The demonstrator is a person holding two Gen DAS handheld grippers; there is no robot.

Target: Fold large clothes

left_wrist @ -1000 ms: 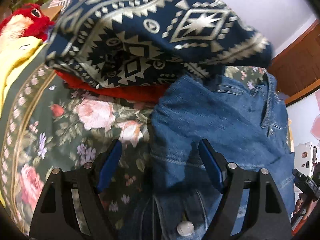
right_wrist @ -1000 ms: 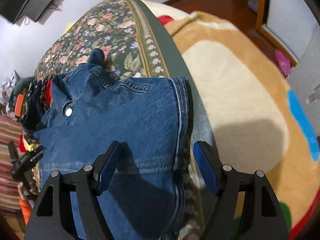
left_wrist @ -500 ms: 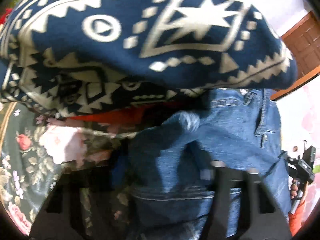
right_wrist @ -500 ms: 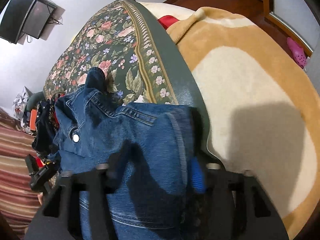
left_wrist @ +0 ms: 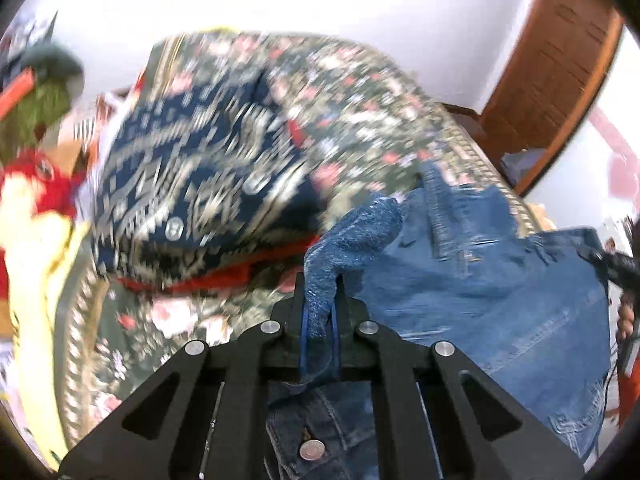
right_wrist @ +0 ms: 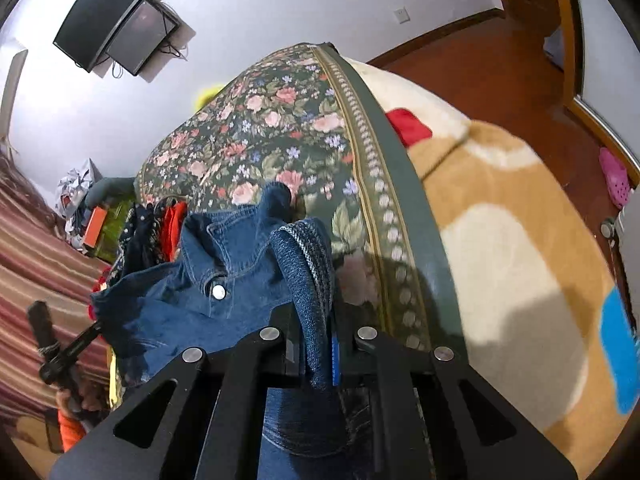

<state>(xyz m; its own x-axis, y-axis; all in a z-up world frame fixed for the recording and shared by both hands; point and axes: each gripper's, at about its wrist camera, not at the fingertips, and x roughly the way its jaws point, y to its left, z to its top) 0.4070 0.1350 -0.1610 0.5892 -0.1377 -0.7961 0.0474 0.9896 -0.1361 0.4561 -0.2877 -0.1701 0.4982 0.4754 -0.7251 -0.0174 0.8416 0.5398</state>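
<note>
A blue denim jacket (left_wrist: 480, 280) hangs lifted above the floral bedspread (left_wrist: 360, 92), stretched between both grippers. My left gripper (left_wrist: 320, 312) is shut on a bunched fold of its hem, and denim sticks up between the pads. In the right wrist view the denim jacket (right_wrist: 192, 304) sags to the left with a metal snap button showing. My right gripper (right_wrist: 318, 340) is shut on the other rolled edge of it. The other gripper's black handle (right_wrist: 60, 344) shows at the lower left, in a hand.
A navy patterned garment (left_wrist: 200, 192) lies over something red on the floral bedspread (right_wrist: 260, 120). A red and yellow plush toy (left_wrist: 28, 200) sits at the left. A tan and cream blanket (right_wrist: 500, 240) covers the right side. A wooden door (left_wrist: 552, 72) and wall screens (right_wrist: 116, 20) stand beyond.
Both grippers have closed on the jacket's lower edge and risen, lifting the denim off the bedspread. The left wrist view swung away from the navy garment and is blurred.
</note>
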